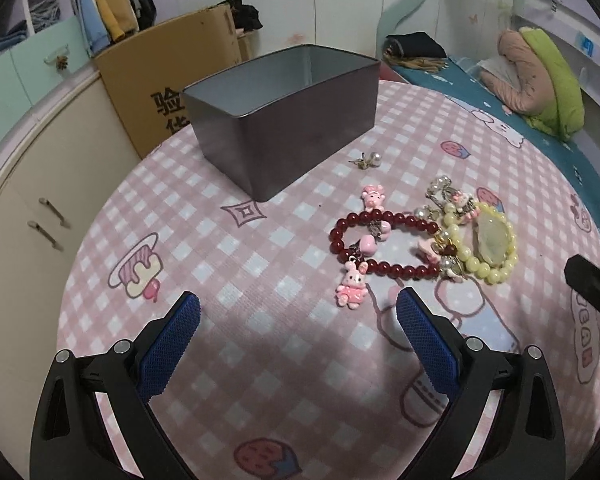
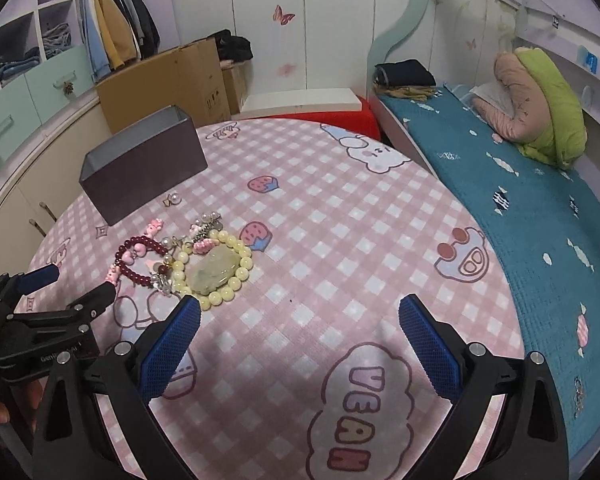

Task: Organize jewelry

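Pink checked tablecloth (image 1: 284, 248) bears bracelets (image 1: 384, 246) just beyond both wide-spread hand-held grippers (image 1: 298, 306).

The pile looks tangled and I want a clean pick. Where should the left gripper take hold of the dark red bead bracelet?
Probably the near bead strand of the dark red bead bracelet, from above, fingers straddling it. It lies flat on the tablecloth; that stretch is clear of the bunny charm and away from the yellow bead bracelet, and lies nearest the open left gripper.
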`<state>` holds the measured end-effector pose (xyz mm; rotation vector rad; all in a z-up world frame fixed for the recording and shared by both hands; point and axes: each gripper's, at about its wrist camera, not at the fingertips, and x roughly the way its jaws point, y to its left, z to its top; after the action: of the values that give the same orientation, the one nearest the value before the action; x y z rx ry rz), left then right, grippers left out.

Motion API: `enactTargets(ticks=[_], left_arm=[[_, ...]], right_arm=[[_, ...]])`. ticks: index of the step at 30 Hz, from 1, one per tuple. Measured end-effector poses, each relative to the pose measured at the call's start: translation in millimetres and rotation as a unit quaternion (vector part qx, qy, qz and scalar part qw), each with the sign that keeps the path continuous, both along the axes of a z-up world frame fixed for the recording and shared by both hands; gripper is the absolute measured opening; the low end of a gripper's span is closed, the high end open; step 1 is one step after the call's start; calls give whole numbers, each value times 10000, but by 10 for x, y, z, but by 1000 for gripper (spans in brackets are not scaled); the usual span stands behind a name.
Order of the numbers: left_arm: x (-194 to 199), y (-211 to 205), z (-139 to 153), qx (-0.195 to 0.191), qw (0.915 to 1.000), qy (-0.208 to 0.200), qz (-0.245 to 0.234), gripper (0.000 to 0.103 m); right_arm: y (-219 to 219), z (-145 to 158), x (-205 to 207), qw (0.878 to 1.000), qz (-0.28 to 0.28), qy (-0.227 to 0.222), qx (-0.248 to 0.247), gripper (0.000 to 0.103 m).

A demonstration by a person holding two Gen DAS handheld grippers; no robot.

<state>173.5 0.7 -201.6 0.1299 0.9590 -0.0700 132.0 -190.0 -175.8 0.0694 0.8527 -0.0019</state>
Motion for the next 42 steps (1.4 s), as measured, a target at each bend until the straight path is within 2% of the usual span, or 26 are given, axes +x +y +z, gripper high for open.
enactTargets(ticks=[1,2,3,4,13,14,15,19,22,28,33,41,42], left_arm=[[14,17,-2,-32,10000,17,1,95],[33,15,-13,-41,10000,25,-9,89],[47,11,-24,-28,10000,56,-33,71],[72,0,-58,-38,9998,162,-131,65],[114,-58,-40,-158,9986,-20,-508,41],[132,-71,-42,-142,9984,-38,-540,31],[140,-77,-40,-141,9983,-43,-563,26],[128,-75,-34,-190,9977,-78,-640,26],[55,-1,36,-556,9959,-127,-705,26],[-143,186,418,-1156,9879,-583,-849,26],[-190,259,506,-1113,9885,-688,-761,26],[-236,344,394,-1127,9899,-534,-669,26],[-238,352,390,-1130,9899,-534,-667,26]], right_arm=[[2,-11,17,10000,5,20,5,97],[0,-20,30,10000,9,30,11,97],[3,-33,48,10000,13,46,7,97],[4,-41,66,10000,17,62,0,97],[44,-131,196,9997,89,229,-77,97],[49,-141,210,9996,96,249,-97,97],[51,-150,215,9996,96,264,-102,97],[52,-190,247,9993,102,349,-93,97],[52,-207,265,9991,129,402,-78,97],[60,-184,282,9993,186,331,-55,97],[8,-118,386,9997,33,201,-145,97],[68,-230,546,9973,-59,490,-543,97],[56,-235,550,9976,-75,493,-478,97]])
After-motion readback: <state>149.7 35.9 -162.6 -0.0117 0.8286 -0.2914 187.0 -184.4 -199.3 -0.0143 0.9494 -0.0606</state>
